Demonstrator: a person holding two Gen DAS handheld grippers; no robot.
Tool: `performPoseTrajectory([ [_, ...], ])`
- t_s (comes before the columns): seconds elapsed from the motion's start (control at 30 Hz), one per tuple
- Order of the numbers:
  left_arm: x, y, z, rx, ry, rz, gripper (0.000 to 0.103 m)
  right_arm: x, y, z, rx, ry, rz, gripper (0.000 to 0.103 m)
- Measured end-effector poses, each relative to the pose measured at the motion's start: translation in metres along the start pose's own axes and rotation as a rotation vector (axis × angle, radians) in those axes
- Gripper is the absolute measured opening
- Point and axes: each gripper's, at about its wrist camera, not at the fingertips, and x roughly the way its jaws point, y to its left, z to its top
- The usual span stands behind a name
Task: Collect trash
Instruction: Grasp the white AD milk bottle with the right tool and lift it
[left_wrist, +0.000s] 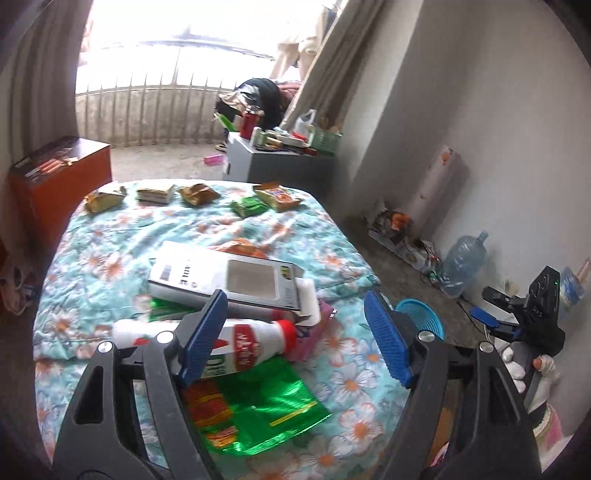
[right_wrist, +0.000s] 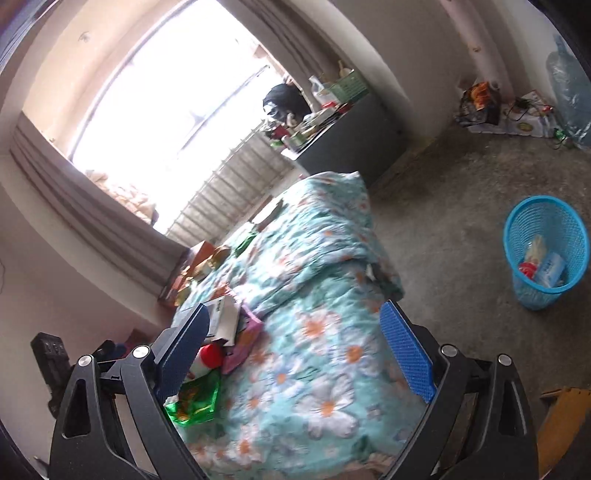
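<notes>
Blue mesh basket: on the bare floor at the right of the right wrist view, well apart from the bed; upright. It holds a pale blue-and-white packet, a cream wrapper and something red, lying at its bottom. In the left wrist view only its rim shows past the right-hand pad.

Bed with floral cover: bears the uncollected trash. Centre: a white flat box lying over a white bottle with red cap, a pink item and a green foil wrapper. Far edge, upper centre of the frame: a row of five snack packets.

Clear water jug: on the floor by the wall, right; contents not discernible.

Left gripper: blue pads spread wide, nothing between them, above the pile.

Right gripper: pads spread wide, nothing pinched, over the bed's near corner.
</notes>
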Motion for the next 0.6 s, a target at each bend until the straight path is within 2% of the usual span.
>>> performPoseTrajectory([
  [0.13, -0.018, 0.049, -0.008, -0.108, -0.028, 0.051, 0.072, 0.022, 0.037, -0.022, 0.053, 0.099, 0.169, 0.091],
  [0.3, -0.030, 0.093, -0.020, -0.189, -0.070, 0.130, 0.072, 0.074, 0.085, -0.063, 0.176, 0.267, 0.339, 0.091],
  [0.4, -0.033, 0.112, -0.026, -0.207, -0.088, 0.195, 0.072, 0.113, 0.112, -0.090, 0.237, 0.394, 0.388, 0.091],
  [0.6, -0.040, 0.146, -0.043, -0.280, -0.104, 0.192, 0.072, 0.179, 0.143, -0.130, 0.398, 0.593, 0.420, 0.088],
])
